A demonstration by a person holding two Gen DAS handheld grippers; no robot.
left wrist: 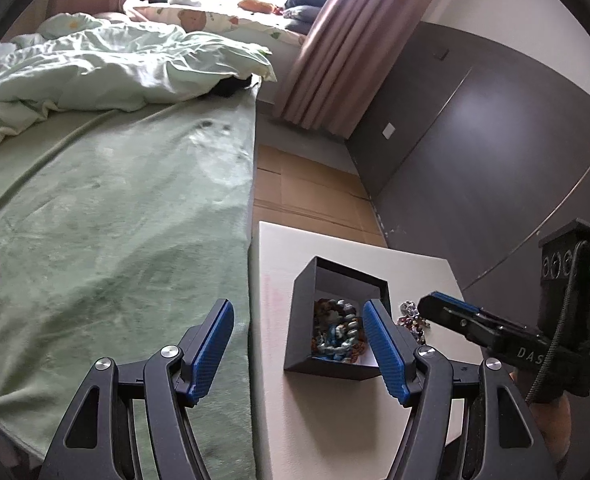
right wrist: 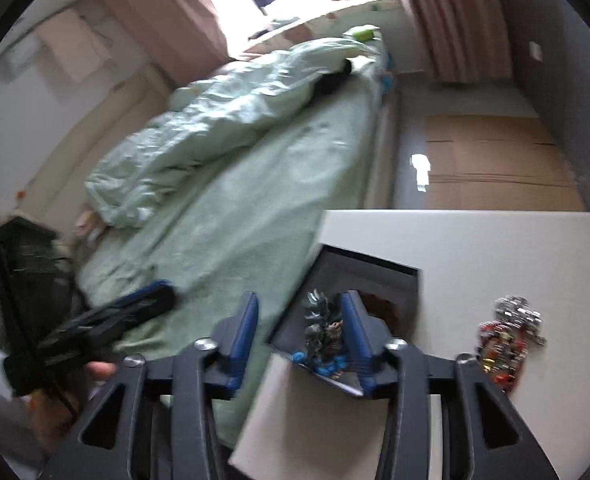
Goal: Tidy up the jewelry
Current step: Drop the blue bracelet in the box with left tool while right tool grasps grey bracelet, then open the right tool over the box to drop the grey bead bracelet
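Note:
A dark grey open box (left wrist: 301, 312) stands on the white table (left wrist: 335, 420) beside the bed, with several beaded bracelets (left wrist: 337, 336) inside. My left gripper (left wrist: 299, 346) is open just before the box's near left corner, nothing between its pads. My right gripper (right wrist: 299, 332) hangs open over the box (right wrist: 375, 276). A silver and blue beaded piece (right wrist: 321, 322) sits between its fingers, close to the right pad and not clamped. In the left wrist view the right gripper (left wrist: 431, 306) reaches in from the right. A loose jewelry pile (right wrist: 507, 340) lies right of the box.
The green-covered bed (left wrist: 115, 220) runs along the table's left edge, with a rumpled duvet (left wrist: 95, 68) further back. A dark wardrobe (left wrist: 475, 152) and pink curtain (left wrist: 347, 40) stand beyond. Cardboard (right wrist: 495, 160) covers the floor behind the table. The right wrist view is blurred.

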